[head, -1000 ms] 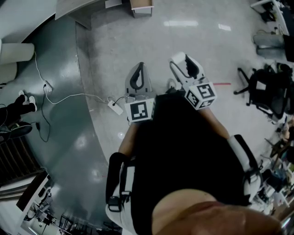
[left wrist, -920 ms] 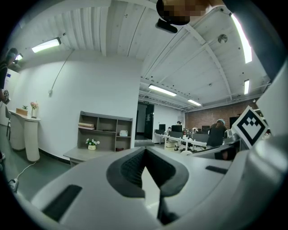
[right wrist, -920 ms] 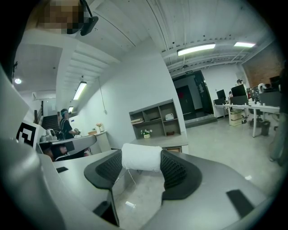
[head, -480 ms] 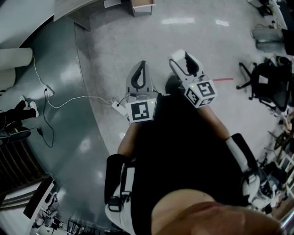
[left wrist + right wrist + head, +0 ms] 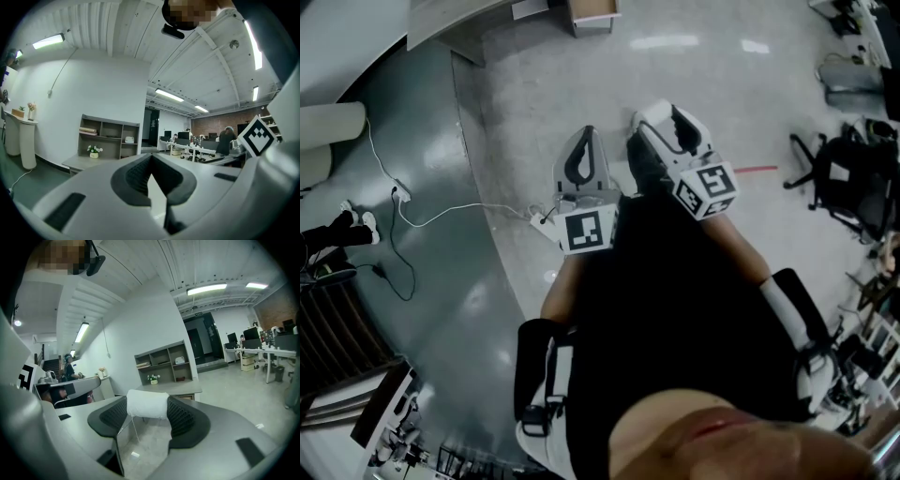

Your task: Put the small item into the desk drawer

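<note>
A small white rolled item [image 5: 147, 404] is clamped between the dark pads of my right gripper [image 5: 148, 409], which is shut on it. In the head view the right gripper [image 5: 667, 124] is held out over the floor at chest height; the item cannot be made out there. My left gripper [image 5: 583, 157] hangs beside it to the left. Its jaws meet at the tips with nothing between them [image 5: 151, 158]. The grey desk [image 5: 174, 390] with an open shelf unit [image 5: 164, 363] behind it stands some way ahead; it appears as desk [image 5: 86, 161] in the left gripper view and desk [image 5: 455, 23] at the head view's top edge.
A white cable with a power strip [image 5: 540, 221] lies on the floor just left of the grippers. An office chair [image 5: 842, 180] stands at the right, a white pedestal [image 5: 330, 120] at the left. A cardboard box [image 5: 591, 13] sits by the desk. People sit at far desks [image 5: 227, 139].
The floor has slid slightly through the head view. The right gripper has shifted a little left, and a dark foot now shows between the two grippers. Both jaws are as before.
</note>
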`<state>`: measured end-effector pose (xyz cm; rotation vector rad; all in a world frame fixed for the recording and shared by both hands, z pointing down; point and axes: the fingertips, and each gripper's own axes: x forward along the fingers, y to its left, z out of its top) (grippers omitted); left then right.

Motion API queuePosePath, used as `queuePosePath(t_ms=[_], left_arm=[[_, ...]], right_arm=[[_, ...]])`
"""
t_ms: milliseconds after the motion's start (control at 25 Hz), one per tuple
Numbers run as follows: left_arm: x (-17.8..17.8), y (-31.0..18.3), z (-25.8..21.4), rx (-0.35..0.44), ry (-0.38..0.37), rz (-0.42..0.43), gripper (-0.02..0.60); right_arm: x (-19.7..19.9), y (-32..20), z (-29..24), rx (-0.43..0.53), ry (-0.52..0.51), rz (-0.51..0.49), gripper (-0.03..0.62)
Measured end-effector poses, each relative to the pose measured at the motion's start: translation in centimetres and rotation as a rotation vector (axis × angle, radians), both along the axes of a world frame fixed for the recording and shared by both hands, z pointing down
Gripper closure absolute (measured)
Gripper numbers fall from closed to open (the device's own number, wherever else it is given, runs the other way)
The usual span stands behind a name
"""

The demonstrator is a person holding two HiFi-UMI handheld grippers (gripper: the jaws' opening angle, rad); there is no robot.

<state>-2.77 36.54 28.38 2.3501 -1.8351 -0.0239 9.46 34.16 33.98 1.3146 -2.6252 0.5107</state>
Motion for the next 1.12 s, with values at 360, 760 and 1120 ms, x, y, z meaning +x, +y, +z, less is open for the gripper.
queuePosePath(t_ms=[360,760,1120], left_arm=[[0.0,-9.1,0.8,-0.035,-0.004,-0.041,0.586],[3.7,-20.6,-0.1,-0.051,-0.013,-0.093,0.586],[5.1,-27.1,0.5,-0.066,-0.020,-0.165,0.586]], right_arm=[[-0.3,-9.3,0.9,-0.033,-0.005,-0.040,0.330],[3.2,-21.5,0.5,-0.038,-0.013,-0.075,0.330],[4.8,-28.3,2.4,-0.082,0.002,-0.128,0.329]])
